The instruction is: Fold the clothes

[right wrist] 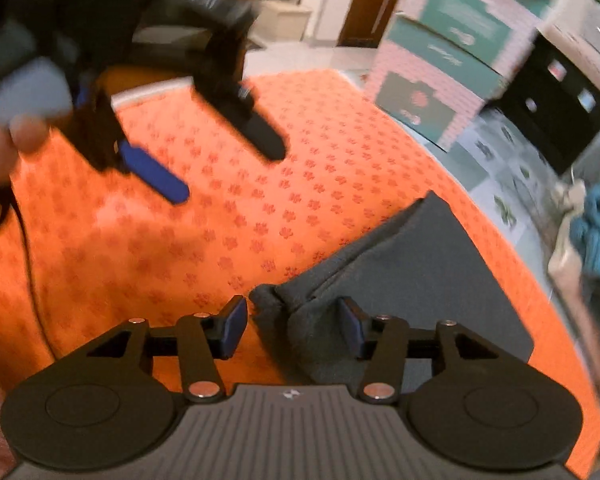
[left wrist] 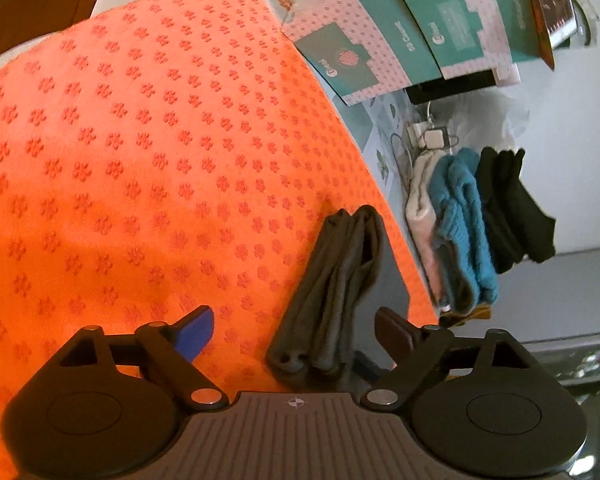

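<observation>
Left wrist view: the left gripper (left wrist: 296,332) has its jaws spread wide with nothing pinched; a folded grey sock (left wrist: 332,292) lies on the orange patterned mat (left wrist: 140,140) between the two fingers, nearer the right-hand one, touching neither pad as far as can be seen; beyond the right finger, past the mat's edge, a row of folded socks (left wrist: 464,224) in white, blue and black sits side by side; teal and pink boxes (left wrist: 400,32) stand far ahead. Right wrist view: the right gripper (right wrist: 294,328) is partly apart; the grey sock (right wrist: 300,320) lies between its fingers, its bunched end close to the left pad, not squeezed; the left gripper (right wrist: 228,168) hangs ahead to the left, jaws parted, above the mat (right wrist: 260,184), held by a blurred hand (right wrist: 4,136).
</observation>
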Demonstrator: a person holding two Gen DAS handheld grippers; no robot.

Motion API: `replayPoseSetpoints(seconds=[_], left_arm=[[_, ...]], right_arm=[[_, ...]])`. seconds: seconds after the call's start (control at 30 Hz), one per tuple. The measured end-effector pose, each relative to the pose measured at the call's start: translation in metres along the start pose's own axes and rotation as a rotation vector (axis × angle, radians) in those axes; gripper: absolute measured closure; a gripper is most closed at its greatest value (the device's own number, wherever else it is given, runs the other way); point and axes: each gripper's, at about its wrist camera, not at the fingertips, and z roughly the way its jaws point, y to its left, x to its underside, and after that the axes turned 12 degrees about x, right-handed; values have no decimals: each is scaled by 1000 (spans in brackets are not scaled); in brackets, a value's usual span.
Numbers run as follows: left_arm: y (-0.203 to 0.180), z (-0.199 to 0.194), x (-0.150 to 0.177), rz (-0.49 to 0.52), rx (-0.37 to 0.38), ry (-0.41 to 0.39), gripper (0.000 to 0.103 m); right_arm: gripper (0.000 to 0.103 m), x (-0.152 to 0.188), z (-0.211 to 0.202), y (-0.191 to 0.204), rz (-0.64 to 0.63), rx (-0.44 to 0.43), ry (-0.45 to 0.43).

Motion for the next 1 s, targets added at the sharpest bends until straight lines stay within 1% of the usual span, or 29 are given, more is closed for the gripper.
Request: replayPoseSetpoints(seconds=[0.1,0.17,0.23,0.37,0.4,0.47,0.53,0.63,0.7,0.8,1.0], left_arm=[[3,0,0,-41,28,-4,9],[7,1,0,-71,44,-1,6],[10,1,0,-95,56,-2,5],[11,3,1,-95,56,6,4],[11,4,1,-94,52,8,4],[11,7,2,-95,42,11,4],[12,11,1,-109,44,21,3],[14,23,2,-153,73,39,3],[13,37,2,-185,94,53,2],[4,64,2,-192,107,98,2],[-22,112,-3,-98,101,193,2]], right_arm=[[47,0,8,17,-115,46,2],[47,1,11,25,-154,68,7],[50,2,15,29,-175,85,11],[68,4,18,29,-172,111,-6],[75,5,17,28,-168,113,-10],[80,5,13,25,-163,120,-22],[82,5,8,24,-155,129,-36],[82,4,-7,16,-133,145,-65],[82,3,-15,7,-102,151,-77],[83,0,-25,-6,-67,159,-93],[83,4,-36,-21,-37,156,-122]])
